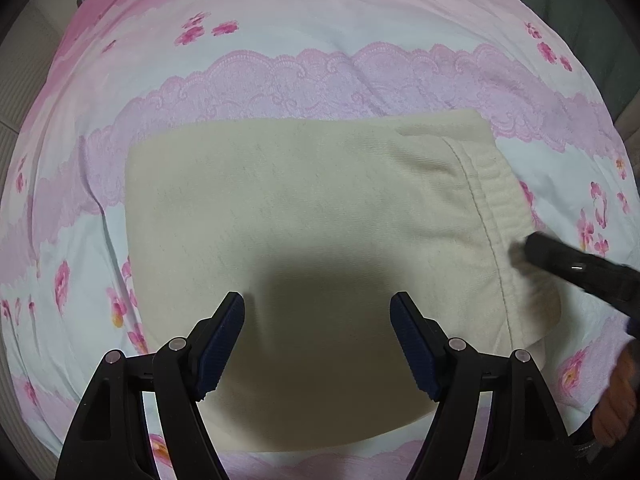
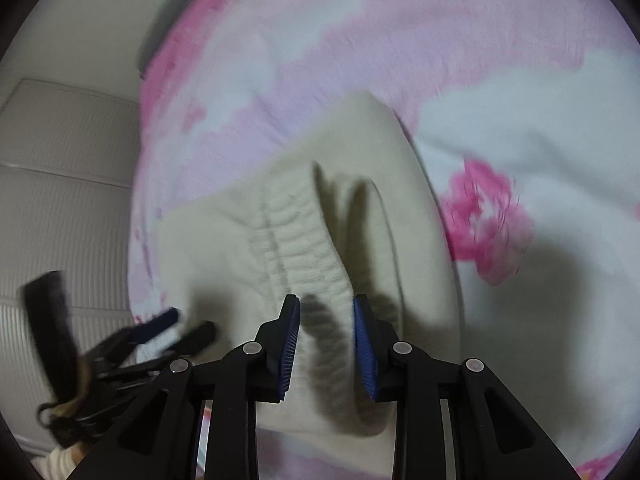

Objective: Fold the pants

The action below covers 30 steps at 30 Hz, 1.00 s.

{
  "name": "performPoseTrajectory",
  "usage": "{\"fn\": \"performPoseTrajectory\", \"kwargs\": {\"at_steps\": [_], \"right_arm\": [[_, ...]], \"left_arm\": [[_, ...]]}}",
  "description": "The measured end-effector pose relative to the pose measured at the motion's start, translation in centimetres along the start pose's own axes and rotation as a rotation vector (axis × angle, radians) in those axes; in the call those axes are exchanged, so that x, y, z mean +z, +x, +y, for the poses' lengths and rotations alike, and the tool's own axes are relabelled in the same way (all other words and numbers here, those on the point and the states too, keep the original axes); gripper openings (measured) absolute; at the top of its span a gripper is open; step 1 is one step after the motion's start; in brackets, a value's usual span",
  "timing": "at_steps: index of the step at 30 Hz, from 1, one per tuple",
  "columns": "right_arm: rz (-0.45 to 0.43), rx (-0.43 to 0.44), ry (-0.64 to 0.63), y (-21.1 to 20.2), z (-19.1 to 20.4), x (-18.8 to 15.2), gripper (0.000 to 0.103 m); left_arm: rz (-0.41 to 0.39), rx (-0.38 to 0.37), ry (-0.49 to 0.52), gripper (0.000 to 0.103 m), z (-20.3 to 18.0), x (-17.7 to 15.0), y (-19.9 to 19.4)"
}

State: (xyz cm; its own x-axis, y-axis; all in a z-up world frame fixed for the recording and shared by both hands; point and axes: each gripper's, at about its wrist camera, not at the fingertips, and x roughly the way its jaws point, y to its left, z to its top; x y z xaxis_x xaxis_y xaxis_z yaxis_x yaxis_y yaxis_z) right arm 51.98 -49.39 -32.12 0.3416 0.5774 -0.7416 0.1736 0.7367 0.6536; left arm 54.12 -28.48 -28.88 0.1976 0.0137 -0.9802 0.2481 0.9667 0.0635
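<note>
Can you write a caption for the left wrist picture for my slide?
Left tool hangs open over folded cream pants on a pink flowered bedspread.

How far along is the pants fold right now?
Done: the cream pants already lie as a compact folded rectangle on the floral bedspread. In hand: the right gripper is closed on the ribbed waistband, while the left gripper hovers open over the middle. Left: probably one more fold or a final straightening of that waistband end.
</note>
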Motion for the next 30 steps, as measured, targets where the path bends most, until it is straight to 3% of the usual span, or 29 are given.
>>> {"fn": "performPoseTrajectory", "kwargs": {"at_steps": [4, 8, 9, 10, 11, 18, 21, 26, 28, 30], "right_arm": [[-0.032, 0.061, -0.041, -1.2, 2.0, -0.3, 0.030], [0.039, 0.053, -0.014, 2.1, 1.5, 0.3, 0.030], [0.072, 0.059, 0.018, 3.1, 1.2, 0.3, 0.028], [0.069, 0.056, 0.033, 3.5, 1.0, 0.2, 0.017], [0.052, 0.036, 0.019, 3.1, 1.0, 0.0, 0.011], [-0.046, -0.063, 0.009, -2.3, 1.1, -1.5, 0.005], [-0.056, -0.084, 0.005, -3.6, 0.0, -1.1, 0.005], [0.021, -0.172, -0.004, 0.3, -1.9, -0.5, 0.006], [0.031, -0.180, 0.052, 1.2, -2.7, -0.6, 0.011], [0.032, -0.229, 0.018, 1.7, -2.3, -0.8, 0.017]], "left_arm": [[0.012, 0.000, 0.000, 0.075, -0.2, -0.1, 0.4], [0.023, -0.001, 0.005, 0.075, -0.7, -0.5, 0.4], [0.022, 0.001, 0.009, 0.075, -0.9, -0.5, 0.4], [0.020, 0.007, 0.015, 0.075, -1.0, -0.6, 0.3], [0.020, 0.009, 0.018, 0.075, -1.1, -0.6, 0.3], [0.018, -0.005, 0.024, 0.076, -1.4, -0.8, -0.1], [0.021, 0.002, 0.032, 0.080, -1.5, -0.9, 0.1], [0.045, 0.009, 0.036, 0.080, -1.9, -1.3, 0.7], [0.051, 0.020, 0.046, 0.080, -2.0, -1.6, 0.9], [0.053, 0.026, 0.044, 0.080, -1.9, -2.0, 0.9]]}}
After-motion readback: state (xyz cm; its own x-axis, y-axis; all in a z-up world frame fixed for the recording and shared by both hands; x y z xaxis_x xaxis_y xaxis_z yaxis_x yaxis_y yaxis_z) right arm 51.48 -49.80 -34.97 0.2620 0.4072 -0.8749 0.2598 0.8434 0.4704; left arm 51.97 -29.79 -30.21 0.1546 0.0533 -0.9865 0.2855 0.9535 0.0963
